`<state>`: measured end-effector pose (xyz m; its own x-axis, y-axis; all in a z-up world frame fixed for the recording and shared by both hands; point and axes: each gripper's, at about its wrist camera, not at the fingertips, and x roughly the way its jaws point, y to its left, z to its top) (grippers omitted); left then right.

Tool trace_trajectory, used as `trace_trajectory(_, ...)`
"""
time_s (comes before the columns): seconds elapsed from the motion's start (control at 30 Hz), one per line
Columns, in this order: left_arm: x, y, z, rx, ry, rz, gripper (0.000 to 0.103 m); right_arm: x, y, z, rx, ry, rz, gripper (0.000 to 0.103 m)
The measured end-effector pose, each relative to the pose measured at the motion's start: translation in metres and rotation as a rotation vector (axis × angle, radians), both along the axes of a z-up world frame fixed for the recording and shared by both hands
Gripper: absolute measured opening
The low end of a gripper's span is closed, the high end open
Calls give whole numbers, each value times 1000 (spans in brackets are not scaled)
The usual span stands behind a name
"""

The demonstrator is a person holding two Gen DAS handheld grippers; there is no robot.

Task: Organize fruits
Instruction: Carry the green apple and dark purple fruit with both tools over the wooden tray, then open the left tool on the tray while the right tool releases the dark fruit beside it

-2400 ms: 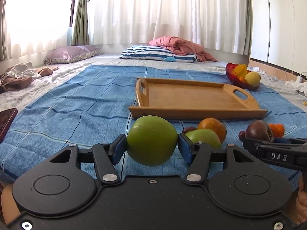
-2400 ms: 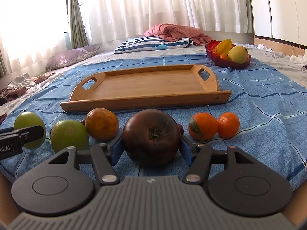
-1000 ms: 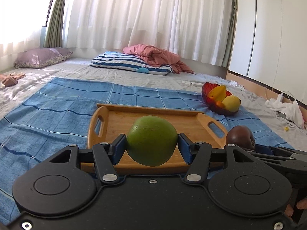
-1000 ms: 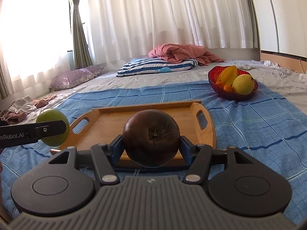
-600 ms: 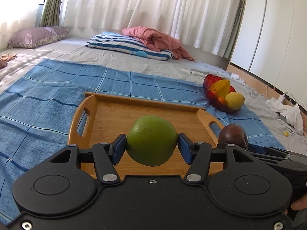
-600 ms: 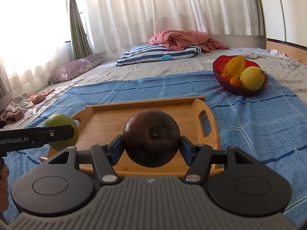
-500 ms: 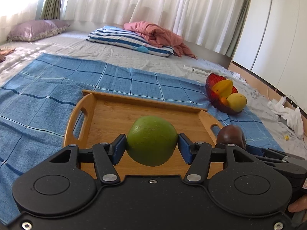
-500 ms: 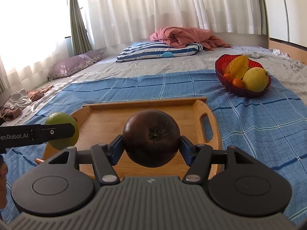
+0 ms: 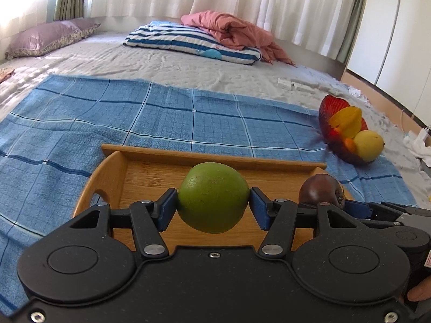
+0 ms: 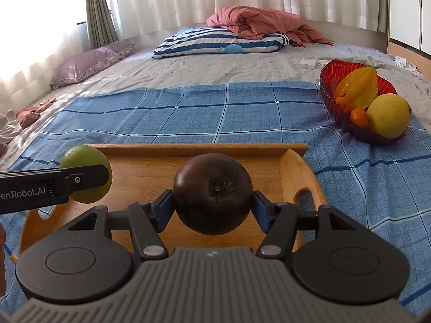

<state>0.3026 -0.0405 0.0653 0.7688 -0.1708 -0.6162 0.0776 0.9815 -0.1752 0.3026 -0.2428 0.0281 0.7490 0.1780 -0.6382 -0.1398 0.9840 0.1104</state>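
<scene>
My left gripper point(image 9: 213, 208) is shut on a round green fruit point(image 9: 212, 196) and holds it above the left part of a wooden tray point(image 9: 150, 169). My right gripper point(image 10: 212, 206) is shut on a dark purple-brown tomato point(image 10: 212, 192) above the right part of the same tray point(image 10: 150, 172). The tomato also shows at the right of the left wrist view point(image 9: 320, 189). The green fruit shows at the left of the right wrist view point(image 10: 83, 161), partly behind the left gripper's finger. The tray's floor looks bare.
The tray lies on a blue checked cloth point(image 9: 188, 113) spread over a bed. A red bowl point(image 10: 347, 68) with a starfruit, a yellow fruit and small oranges stands to the right. A striped pillow point(image 9: 188, 40), a pink blanket and a purple pillow lie at the back.
Both grippers have carried their fruits forward from the cloth's near edge to over the tray. The loose fruits on the cloth have dropped out of view.
</scene>
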Motion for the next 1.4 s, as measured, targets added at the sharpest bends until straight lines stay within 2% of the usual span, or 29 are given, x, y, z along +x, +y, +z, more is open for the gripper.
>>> trace_trajectory(0.1,14,-2,-8,26,5,14,56,13,4,-4,-16,14,1,64)
trace_trajectory(0.5,38,1,-36,15,44,21,56,38,10,-22,-60,51,5,64)
trace_trajectory(0.93,37,-7,-36,26,34,8,56,38,7,-22,-47,50,10,65)
trace_trajectory(1.07,37,-6,-36,16,43,10,57,37,7,-21,-51,48,15,70)
trace_trajectory(1.13,38,-4,-36,6,50,7,57,34,6,-17,-46,33,23,78)
trace_trajectory(1.2,35,-4,-35,10,42,2,57,31,6,-13,-38,19,31,79)
trace_trajectory(1.27,31,-4,-32,31,25,-2,62,28,6,-11,-45,18,25,80)
trace_trajectory(1.33,27,-3,-29,49,15,1,74,25,5,-11,-49,19,22,81)
trace_trajectory(1.4,23,-2,-27,54,12,-2,79,21,2,-12,-50,18,23,85)
